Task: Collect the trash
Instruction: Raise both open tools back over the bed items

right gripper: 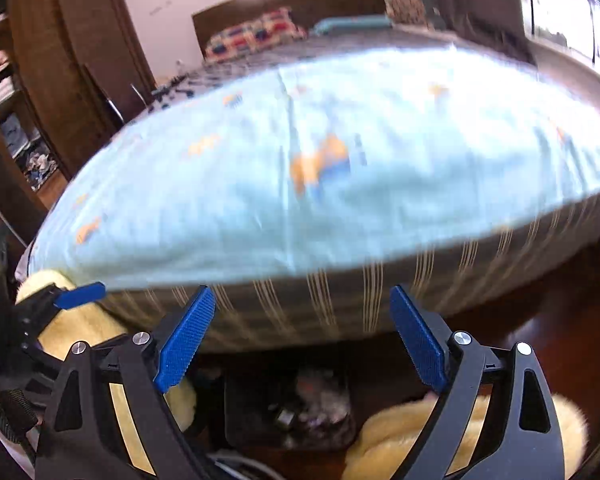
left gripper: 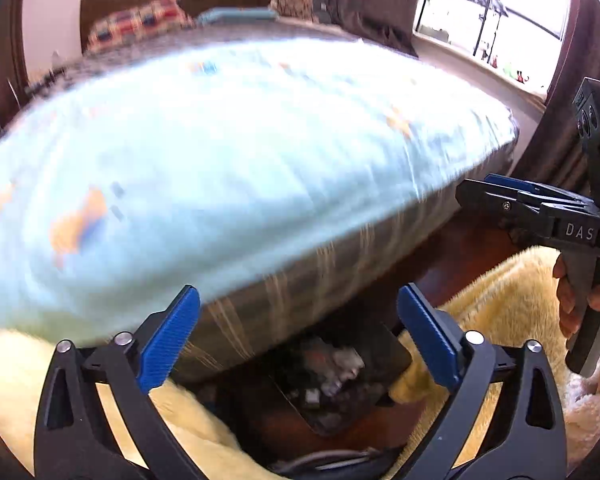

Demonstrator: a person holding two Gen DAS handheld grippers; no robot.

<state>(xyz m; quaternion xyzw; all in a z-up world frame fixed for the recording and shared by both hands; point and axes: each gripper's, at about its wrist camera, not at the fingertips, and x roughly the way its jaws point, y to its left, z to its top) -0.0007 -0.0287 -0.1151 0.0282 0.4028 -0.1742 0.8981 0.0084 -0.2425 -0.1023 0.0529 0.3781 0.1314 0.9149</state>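
Observation:
A dark bin [left gripper: 340,384] with crumpled trash [left gripper: 332,364] inside sits on the floor at the foot of the bed; it also shows in the right wrist view [right gripper: 288,404], with blurred trash [right gripper: 320,392] in it. My left gripper [left gripper: 300,336] is open and empty, just above the bin. My right gripper [right gripper: 304,336] is open and empty, also above the bin. The right gripper also shows at the right edge of the left wrist view [left gripper: 476,192]. The left gripper's blue finger [right gripper: 80,295] shows at the left of the right wrist view.
A bed with a light blue sheet [left gripper: 240,152] and striped mattress side [left gripper: 300,300] fills the view ahead. A yellow fluffy rug [left gripper: 512,308] lies on the dark wood floor around the bin. A wardrobe [right gripper: 80,60] stands left, a window [left gripper: 492,20] right.

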